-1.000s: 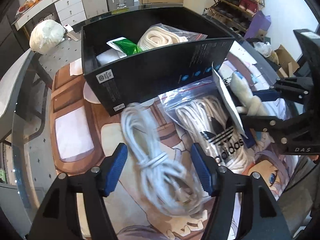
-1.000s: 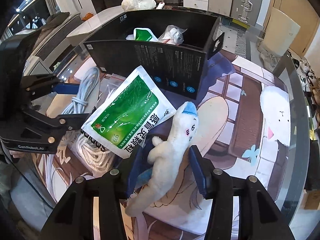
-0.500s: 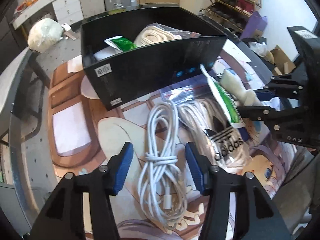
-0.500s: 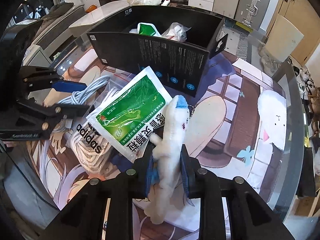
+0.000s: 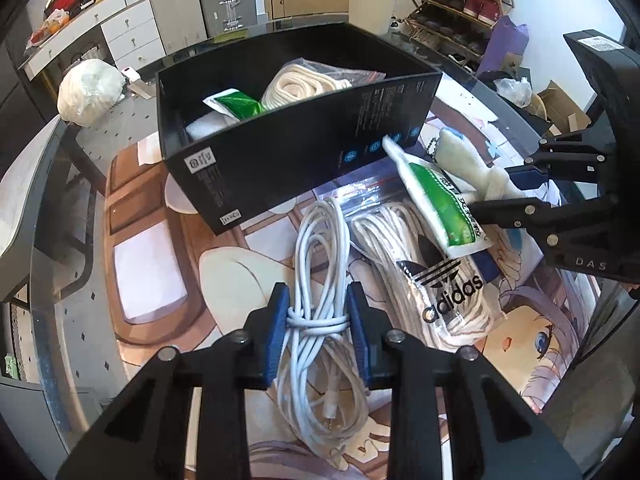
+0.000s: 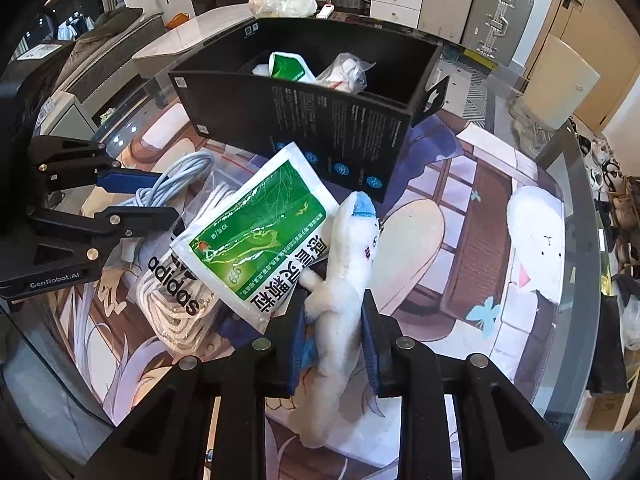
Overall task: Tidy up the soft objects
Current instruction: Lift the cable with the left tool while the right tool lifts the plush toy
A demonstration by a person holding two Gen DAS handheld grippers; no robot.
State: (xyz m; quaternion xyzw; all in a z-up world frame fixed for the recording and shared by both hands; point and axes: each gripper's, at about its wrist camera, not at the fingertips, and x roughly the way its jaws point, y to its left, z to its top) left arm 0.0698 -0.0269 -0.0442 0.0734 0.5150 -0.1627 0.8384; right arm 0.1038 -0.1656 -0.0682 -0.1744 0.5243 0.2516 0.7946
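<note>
plush toy (image 6: 348, 276) head twd black box (image 6: 320, 120), lengthwise in right gripper (image 6: 334, 336)

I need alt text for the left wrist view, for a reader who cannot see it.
The left gripper is shut on a white cable bundle lying on a printed mat. Behind it stands an open black box; at right, the right gripper holds a plush toy.

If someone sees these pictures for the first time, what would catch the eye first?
Probably the white plush toy squeezed in the right hand-held gripper, near the green packet. Next, the white cable bundle clamped in the left hand-held gripper, and behind both, the black box already holding soft things.
</note>
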